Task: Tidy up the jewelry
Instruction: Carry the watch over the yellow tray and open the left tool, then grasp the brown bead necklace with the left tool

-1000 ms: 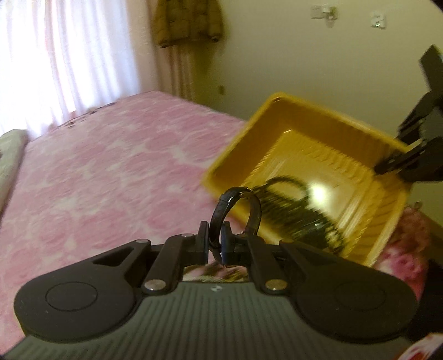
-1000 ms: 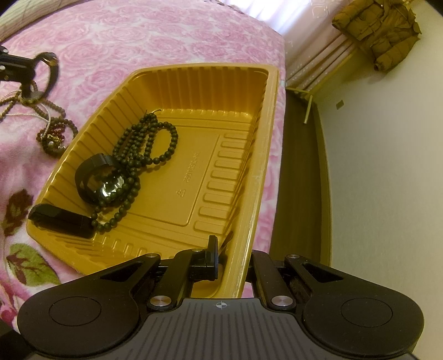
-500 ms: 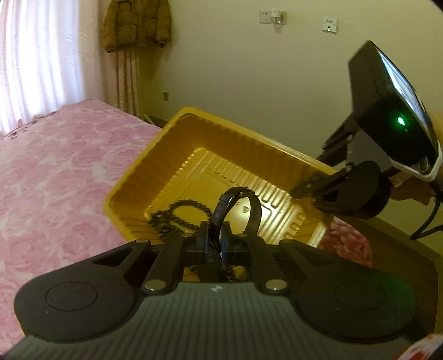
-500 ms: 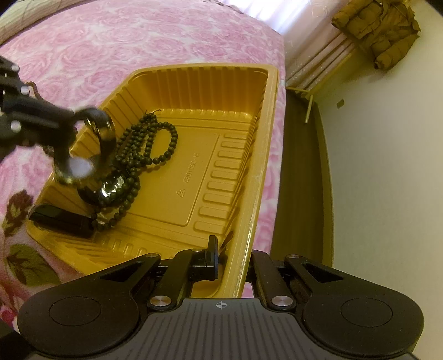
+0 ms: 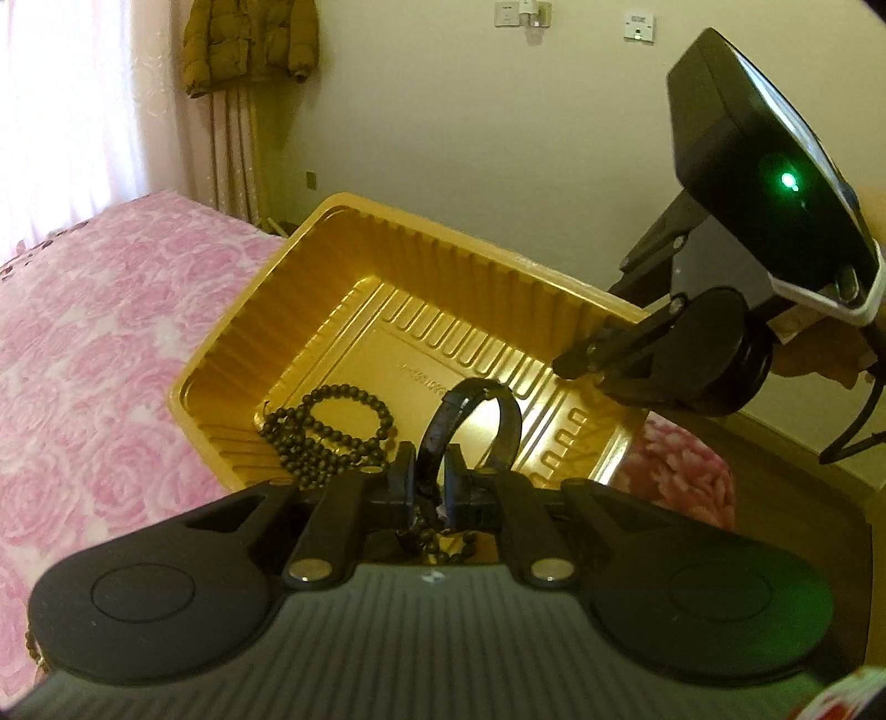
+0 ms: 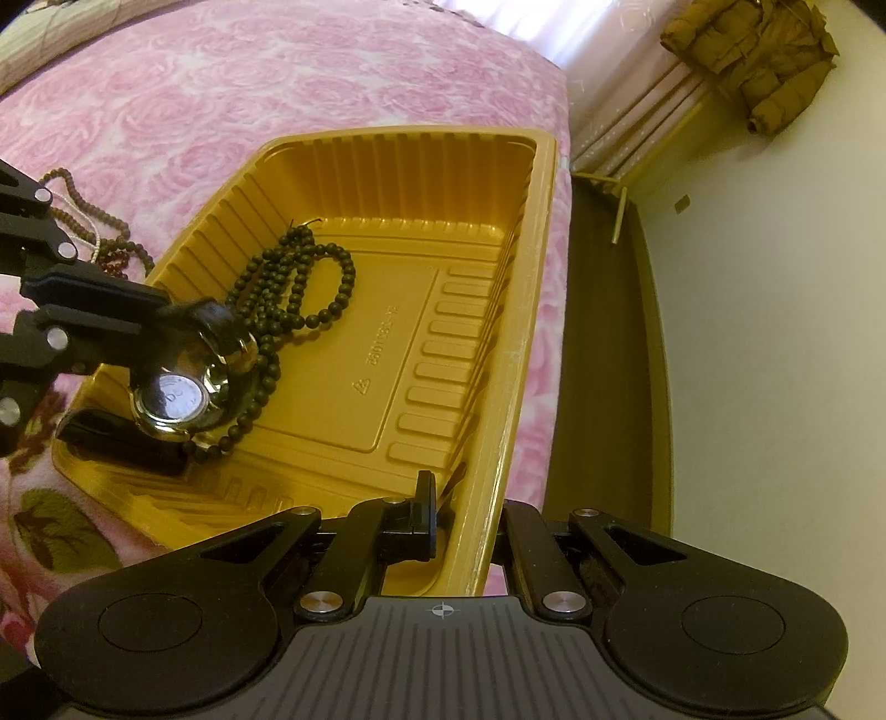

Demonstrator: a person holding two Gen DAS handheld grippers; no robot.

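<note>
- Two grippers work the gold tray [image 6: 515,310]: the right gripper [image 6: 465,526] is clamped tight on its near rim.
- Over the tray's left end, the left gripper [image 5: 427,476] carries a wristwatch [image 6: 177,396] by the strap; its jaws are just opening.
- Best to let it drop beside the dark bead strand [image 6: 293,288], clear of the tray's wall.

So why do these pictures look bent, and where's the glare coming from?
Both views come through fisheye lenses, so edges curve and corners go black. Left wrist view: the curtained window is blown out white and the yellow tray floor shines. Right wrist view: the watch face glints white and the window overexposes; the dark bead string stays sharp.
</note>
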